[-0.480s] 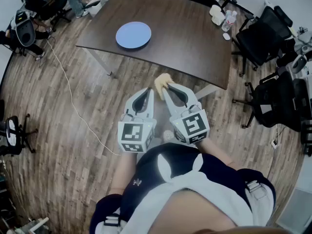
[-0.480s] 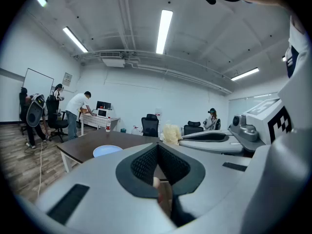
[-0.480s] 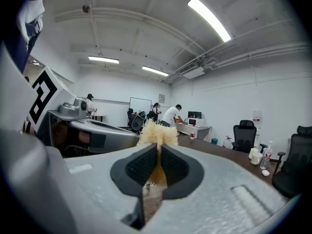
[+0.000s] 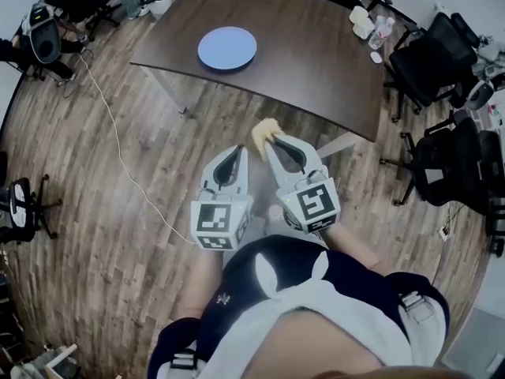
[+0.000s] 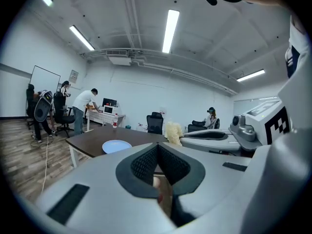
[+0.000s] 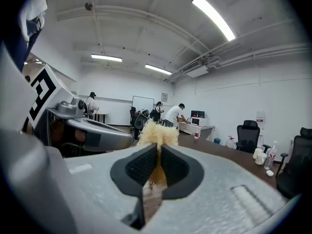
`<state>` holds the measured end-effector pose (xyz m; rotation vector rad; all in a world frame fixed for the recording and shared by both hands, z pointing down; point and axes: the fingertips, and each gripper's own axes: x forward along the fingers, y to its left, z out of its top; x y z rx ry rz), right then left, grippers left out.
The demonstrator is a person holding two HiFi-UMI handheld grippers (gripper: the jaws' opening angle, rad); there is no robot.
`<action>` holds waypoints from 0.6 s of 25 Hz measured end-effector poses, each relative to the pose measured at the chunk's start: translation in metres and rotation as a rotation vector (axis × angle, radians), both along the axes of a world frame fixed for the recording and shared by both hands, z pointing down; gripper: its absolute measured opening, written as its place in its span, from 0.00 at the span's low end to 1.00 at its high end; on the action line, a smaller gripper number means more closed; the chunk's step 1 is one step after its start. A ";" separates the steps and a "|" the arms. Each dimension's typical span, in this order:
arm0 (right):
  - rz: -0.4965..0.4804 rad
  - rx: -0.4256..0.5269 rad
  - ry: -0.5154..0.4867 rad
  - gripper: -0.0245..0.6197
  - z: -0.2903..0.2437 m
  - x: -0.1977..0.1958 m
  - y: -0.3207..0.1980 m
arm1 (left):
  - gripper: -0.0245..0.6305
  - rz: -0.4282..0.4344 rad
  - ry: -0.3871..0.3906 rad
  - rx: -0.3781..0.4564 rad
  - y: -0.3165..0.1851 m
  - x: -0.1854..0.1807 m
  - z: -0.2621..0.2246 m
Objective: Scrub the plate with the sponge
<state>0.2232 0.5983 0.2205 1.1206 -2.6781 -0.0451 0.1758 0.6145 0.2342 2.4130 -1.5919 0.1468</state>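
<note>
Currently the yellow sponge (image 4: 264, 130) is pinched in the right gripper (image 4: 272, 139), mid-frame; the left gripper (image 4: 241, 150) is closed empty. Unsteadied at upper centre, the blue plate (image 4: 227, 48) could be slid by scrubbing.

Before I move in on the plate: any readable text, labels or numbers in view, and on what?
No legible text anywhere.
The cubes on the left gripper and right gripper: square black-and-white marker patterns, no words.
The white emblem on the person's dark garment: too small to read.
The wall sign: blurred.
</note>
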 end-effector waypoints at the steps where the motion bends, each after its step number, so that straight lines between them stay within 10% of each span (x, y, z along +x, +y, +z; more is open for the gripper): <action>1: -0.002 -0.001 0.006 0.08 0.002 -0.009 0.001 | 0.05 -0.011 0.009 -0.004 0.001 -0.010 0.002; 15: 0.082 -0.041 0.070 0.08 0.036 -0.054 -0.009 | 0.05 -0.002 0.064 -0.053 -0.006 -0.083 0.040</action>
